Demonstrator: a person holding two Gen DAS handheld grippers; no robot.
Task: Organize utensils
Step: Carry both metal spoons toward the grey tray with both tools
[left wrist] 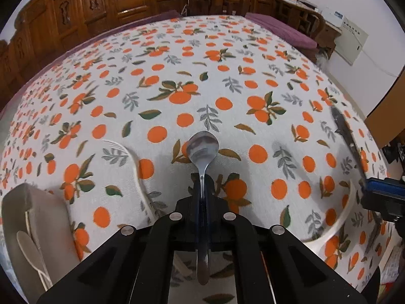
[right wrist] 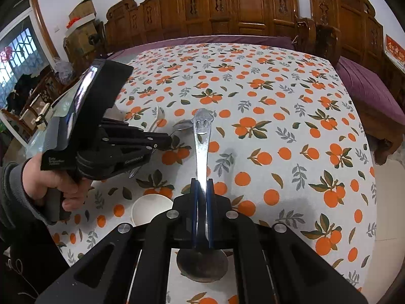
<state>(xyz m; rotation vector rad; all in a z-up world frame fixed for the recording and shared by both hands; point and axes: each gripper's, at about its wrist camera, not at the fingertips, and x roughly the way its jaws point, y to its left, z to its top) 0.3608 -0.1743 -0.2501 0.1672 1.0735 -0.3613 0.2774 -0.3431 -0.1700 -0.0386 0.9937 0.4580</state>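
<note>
1. The left gripper point(left wrist: 202, 177) is clamped on a steel spoon point(left wrist: 203, 147), bowl forward, over the tablecloth point(left wrist: 253, 50).
2. Only the right-wrist view shows the right gripper point(right wrist: 201, 181) clamped on a smiley-handled spoon point(right wrist: 201, 126) and a white cup point(right wrist: 149, 206).
3. The cup is partly hidden.

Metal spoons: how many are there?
2. One plain spoon is pinched in the left tongs, one smiley-handled spoon in the right tongs. Others may be hidden.
</note>
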